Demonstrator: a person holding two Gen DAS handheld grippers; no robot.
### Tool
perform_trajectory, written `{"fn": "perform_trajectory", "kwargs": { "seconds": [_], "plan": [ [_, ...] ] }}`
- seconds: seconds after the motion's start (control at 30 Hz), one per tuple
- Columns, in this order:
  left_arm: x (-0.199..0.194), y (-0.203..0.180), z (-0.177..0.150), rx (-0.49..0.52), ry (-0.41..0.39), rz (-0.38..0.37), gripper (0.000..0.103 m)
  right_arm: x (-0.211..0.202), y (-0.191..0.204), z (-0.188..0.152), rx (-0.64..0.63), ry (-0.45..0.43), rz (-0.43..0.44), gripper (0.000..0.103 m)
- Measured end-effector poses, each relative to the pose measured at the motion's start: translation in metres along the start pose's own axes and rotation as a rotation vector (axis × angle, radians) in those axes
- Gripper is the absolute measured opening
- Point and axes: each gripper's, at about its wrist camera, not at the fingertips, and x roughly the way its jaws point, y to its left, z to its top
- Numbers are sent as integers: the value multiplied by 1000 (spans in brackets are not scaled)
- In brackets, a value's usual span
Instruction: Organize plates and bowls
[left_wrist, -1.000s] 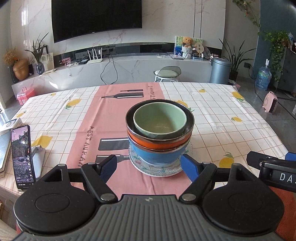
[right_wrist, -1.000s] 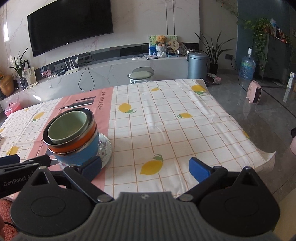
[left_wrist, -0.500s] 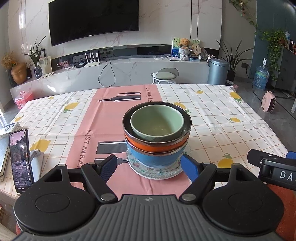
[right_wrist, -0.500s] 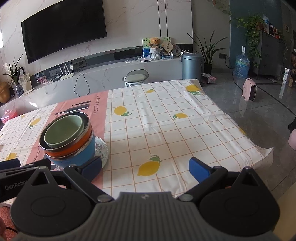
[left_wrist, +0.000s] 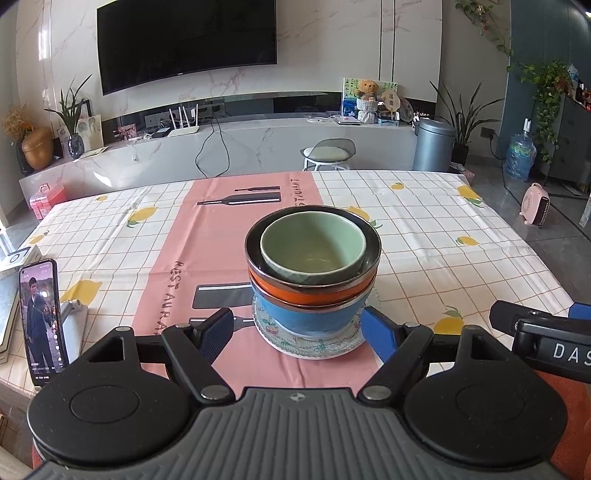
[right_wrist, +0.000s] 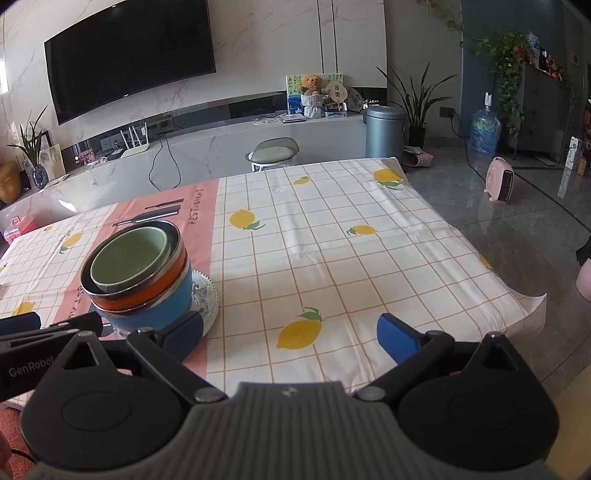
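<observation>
We see a home living room — a wall TV (left_wrist: 186, 40), houseplants (right_wrist: 415, 98), a teddy bear (left_wrist: 366, 88) on the console, and a lemon-print cloth (right_wrist: 332, 236) over the desk.

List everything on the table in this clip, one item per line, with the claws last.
green bowl: 1, pale green, top of the stack
orange bowl: 1, orange, under the green one
blue bowl: 1, blue, bottom bowl
plate: 1, patterned white, under the stack
phone: 1, screen lit, propped at left edge
tablecloth: 1, white lemon check with pink band
left claw: open, empty, facing the stack
right claw: open, empty, right of the stack
</observation>
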Motion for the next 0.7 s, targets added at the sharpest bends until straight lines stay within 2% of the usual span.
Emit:
{"fn": "perform_trajectory", "kwargs": {
  "seconds": [0.7],
  "plan": [
    [-2,-2,0,5,-7,-1,92,0,2,0,-4,-3,-2,97]
  ]
}}
